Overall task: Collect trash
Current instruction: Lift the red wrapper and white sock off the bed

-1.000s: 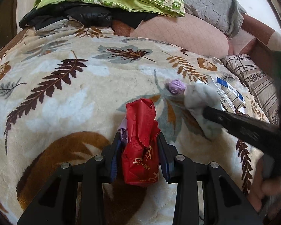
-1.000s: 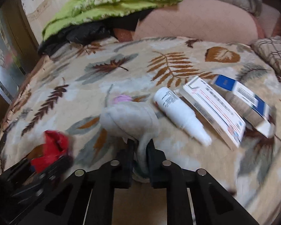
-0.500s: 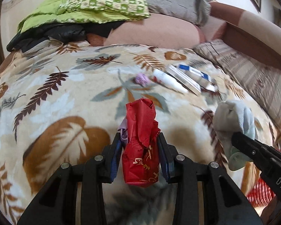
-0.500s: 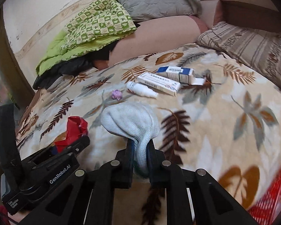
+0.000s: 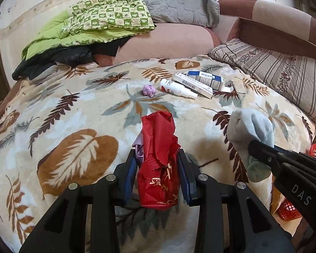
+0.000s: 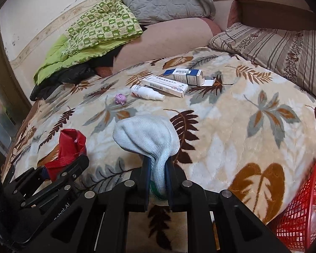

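Above the leaf-print blanket (image 5: 73,109), the left gripper (image 5: 158,177) is clamped on a crumpled red wrapper (image 5: 158,158), its blue-padded fingers (image 5: 129,174) pressing the wrapper's two sides. The wrapper's long axis runs along the fingers, its twisted end pointing forward past the fingertips, toward the head of the bed; a scrap of pale lilac material (image 5: 139,147) is caught with it against the left finger. The right gripper (image 6: 158,179) is closed on a pale blue-white sock (image 6: 147,137), pinching a narrow stretch of it between the pads (a green-tinted end shows below the fingers), while the bunched bulk of the sock balloons out beyond the fingertips, broad side across the view. Both loads are held clear of the blanket. In the left wrist view the right gripper and its sock (image 5: 250,130) stand to the right; in the right wrist view the left gripper (image 6: 59,166) and the red wrapper (image 6: 69,145) stand at lower left.

Farther out on the blanket lie a small crumpled purple ball (image 6: 120,99), then a white spray bottle (image 6: 147,92) on its side with its nozzle toward the right, a long white carton (image 6: 165,85) just beside it, and a blue-and-white carton (image 6: 187,76) with its end flap open. A red mesh basket (image 6: 301,210) stands at the bed's near right edge. Behind are a green checked quilt (image 6: 99,31), a grey pillow (image 6: 164,0) and a striped pillow (image 6: 273,50).
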A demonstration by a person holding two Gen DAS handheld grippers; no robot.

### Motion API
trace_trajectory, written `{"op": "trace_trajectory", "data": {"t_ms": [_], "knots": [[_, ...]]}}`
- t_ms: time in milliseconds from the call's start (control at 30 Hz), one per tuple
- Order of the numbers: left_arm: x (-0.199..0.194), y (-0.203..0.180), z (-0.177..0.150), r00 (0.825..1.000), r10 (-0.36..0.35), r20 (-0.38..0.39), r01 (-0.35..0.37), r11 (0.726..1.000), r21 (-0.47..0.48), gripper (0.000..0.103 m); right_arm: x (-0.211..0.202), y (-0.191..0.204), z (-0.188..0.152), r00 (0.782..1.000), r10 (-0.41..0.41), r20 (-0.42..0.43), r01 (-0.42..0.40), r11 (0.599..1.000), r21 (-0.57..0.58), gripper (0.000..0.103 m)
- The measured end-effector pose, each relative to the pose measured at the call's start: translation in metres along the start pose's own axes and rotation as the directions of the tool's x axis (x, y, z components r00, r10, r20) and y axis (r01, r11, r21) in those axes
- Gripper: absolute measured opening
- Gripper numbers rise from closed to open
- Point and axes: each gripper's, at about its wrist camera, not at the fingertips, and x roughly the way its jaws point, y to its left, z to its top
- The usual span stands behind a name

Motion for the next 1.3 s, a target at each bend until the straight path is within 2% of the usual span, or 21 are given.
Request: {"op": "trace_trajectory", "data": {"t_ms": [300, 733, 1100, 1300], "knots": [[0.005, 0.006, 0.000, 1.000, -0.010, -0.014, 0.010, 1.000, -0.029, 0.036, 0.002, -0.008, 0.000, 1.000, 0.002, -0.014, -0.001, 0.999, 0.039, 0.014], [0.009, 0.007, 0.000, 0.999, -0.028, -0.022, 0.027, 0.998, -0.048, 0.036, 0.002, -0.009, 0.001, 1.000, 0.008, -0.008, -0.008, 0.999, 0.038, 0.014], [0.027, 0.013, 0.001, 0.997, -0.043, -0.067, 0.037, 0.996, -0.087, 0.036, 0.019, -0.010, 0.003, 0.998, 0.037, -0.059, -0.033, 0.998, 0.058, 0.014], [0.029, 0.011, 0.001, 0.997, -0.041, -0.067, 0.036, 0.997, -0.071, 0.036, 0.019, -0.017, 0.002, 0.997, 0.051, -0.063, -0.046, 0.995, 0.087, 0.014]]}}
